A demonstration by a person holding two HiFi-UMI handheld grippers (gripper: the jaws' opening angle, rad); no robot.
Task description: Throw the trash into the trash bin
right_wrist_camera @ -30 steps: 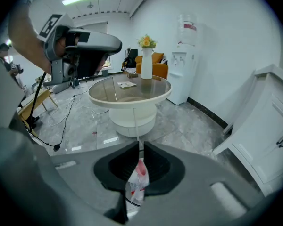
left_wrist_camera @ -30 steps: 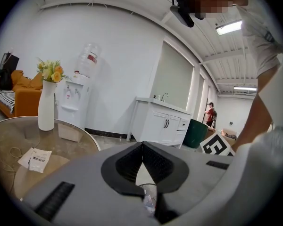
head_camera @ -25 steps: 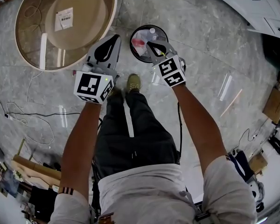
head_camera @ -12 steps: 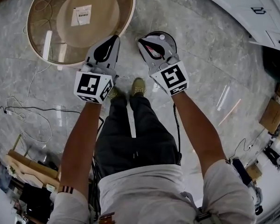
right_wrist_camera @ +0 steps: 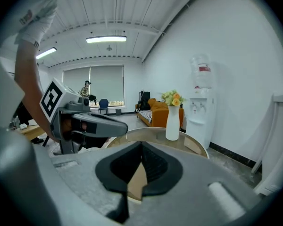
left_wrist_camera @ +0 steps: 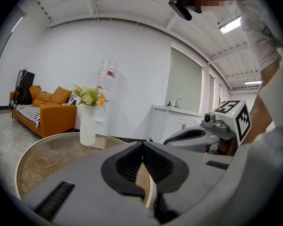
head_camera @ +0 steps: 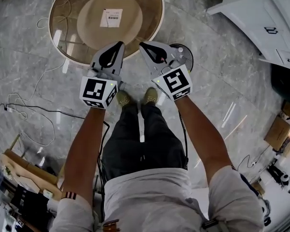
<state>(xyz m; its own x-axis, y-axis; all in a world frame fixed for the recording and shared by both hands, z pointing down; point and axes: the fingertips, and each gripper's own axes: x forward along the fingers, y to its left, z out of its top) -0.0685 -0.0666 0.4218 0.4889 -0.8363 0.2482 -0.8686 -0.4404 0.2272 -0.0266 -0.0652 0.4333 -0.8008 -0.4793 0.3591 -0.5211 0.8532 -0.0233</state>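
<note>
The black round trash bin (head_camera: 187,57) stands on the floor, mostly hidden behind my right gripper (head_camera: 141,45); what lies inside it does not show. My left gripper (head_camera: 120,44) is level with the right one, a small gap apart, both tips at the near rim of the glass table (head_camera: 150,35). In the left gripper view the jaws of the left gripper (left_wrist_camera: 142,145) meet with nothing between them. The right gripper (right_wrist_camera: 141,148) is shut and empty too. Each gripper view shows the other gripper alongside. No trash is in either gripper.
The round glass table carries a white vase with flowers (left_wrist_camera: 87,121). An orange sofa (left_wrist_camera: 42,109) and a water dispenser (right_wrist_camera: 200,109) stand by the walls. White cabinets (head_camera: 261,13) are at the upper right, cables (head_camera: 24,112) on the floor at the left, cardboard boxes (head_camera: 278,132) at the right.
Both grippers have lifted and moved away from the bin toward the table's rim. The bin, open to view a second ago, is now mostly covered by the right gripper.
</note>
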